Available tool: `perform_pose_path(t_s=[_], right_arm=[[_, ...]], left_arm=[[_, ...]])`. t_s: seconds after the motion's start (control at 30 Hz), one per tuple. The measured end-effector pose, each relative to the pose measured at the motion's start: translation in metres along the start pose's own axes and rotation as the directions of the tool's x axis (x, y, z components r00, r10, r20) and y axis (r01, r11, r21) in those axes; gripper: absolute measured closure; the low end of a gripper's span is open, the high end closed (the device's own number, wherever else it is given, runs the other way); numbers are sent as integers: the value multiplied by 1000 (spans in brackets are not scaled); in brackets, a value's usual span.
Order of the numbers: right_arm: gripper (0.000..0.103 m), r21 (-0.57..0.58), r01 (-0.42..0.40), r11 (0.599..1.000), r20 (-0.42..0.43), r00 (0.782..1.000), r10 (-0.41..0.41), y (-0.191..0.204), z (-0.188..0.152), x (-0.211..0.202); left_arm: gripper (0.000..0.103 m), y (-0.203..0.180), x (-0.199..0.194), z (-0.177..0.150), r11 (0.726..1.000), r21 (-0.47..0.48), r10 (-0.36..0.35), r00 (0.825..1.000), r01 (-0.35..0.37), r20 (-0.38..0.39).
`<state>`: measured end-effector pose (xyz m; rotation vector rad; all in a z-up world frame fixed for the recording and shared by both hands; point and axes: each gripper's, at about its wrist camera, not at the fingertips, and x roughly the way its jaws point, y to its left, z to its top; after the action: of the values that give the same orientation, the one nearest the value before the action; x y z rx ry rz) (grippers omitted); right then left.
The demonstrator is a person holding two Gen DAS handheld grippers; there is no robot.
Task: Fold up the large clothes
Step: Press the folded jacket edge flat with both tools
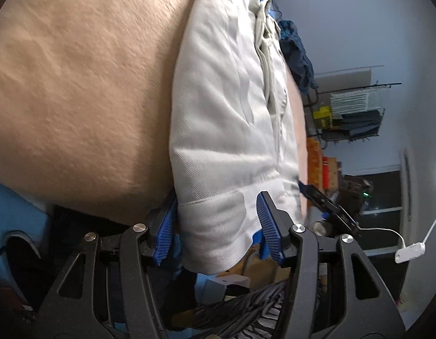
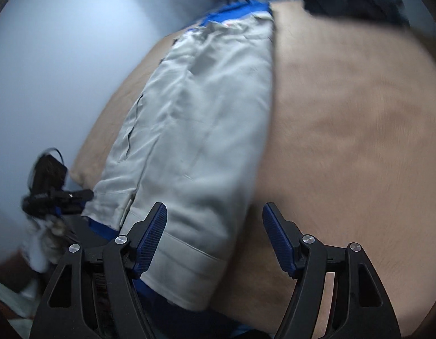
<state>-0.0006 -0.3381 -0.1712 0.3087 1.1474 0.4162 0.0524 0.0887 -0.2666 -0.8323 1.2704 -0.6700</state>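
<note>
A pair of pale grey trousers (image 2: 195,118) lies stretched along a bed (image 1: 76,84) covered in tan fabric, the legs laid one over the other in a long strip near one side edge, with the hem end hanging just past the near edge of the bed. That placement looks deliberate: a strip with its hems over the edge gives both tools something to reach without digging into the cover. The left gripper (image 1: 216,226) has the hem between its jaws; they stand partly apart on either side of the cloth, and the right-hand pad does not appear to press on it, so I read this as open around the hem, not a firm hold. The right gripper (image 2: 215,240) stands with its jaws wide apart and gripping nothing, the outer hem corner lying beneath the gap and the tan cover showing past it. This view is blurred. Judging by the layout, the step in hand is taking both hem corners to carry them toward the waistband (image 2: 240,25) at the far end. Dark clothes (image 2: 356,8) lie at the far corner.
</note>
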Motion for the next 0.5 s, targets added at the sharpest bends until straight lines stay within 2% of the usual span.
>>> perform_pose_path(t_s=[0.1,0.2,0.23,0.3,0.37,0.43,0.5], right_arm=[[49,69,-92,993,-40,995,95,-12,-2,11],[54,81,-146,986,-79,985,152,-12,-6,23],[54,83,-162,983,-82,982,168,-11,-6,26],[54,81,-184,980,-94,977,191,-8,-5,31],[54,66,-188,980,-102,976,194,-3,-6,35],[61,70,-194,979,-107,974,200,0,-5,38],[79,113,-220,969,-87,969,230,-2,-3,37]], left_arm=[[48,2,7,-1,999,-19,-32,999,31,-20],[50,0,9,-1,1000,-5,-27,999,27,-22],[53,-1,9,0,1000,1,-19,1000,19,-22],[70,-3,9,-1,999,24,22,1000,-21,-21],[72,-5,8,-1,999,30,21,1000,-21,-20],[74,-7,7,-2,999,37,24,1000,-24,-15],[76,-12,3,-2,998,53,20,1000,-19,-7]])
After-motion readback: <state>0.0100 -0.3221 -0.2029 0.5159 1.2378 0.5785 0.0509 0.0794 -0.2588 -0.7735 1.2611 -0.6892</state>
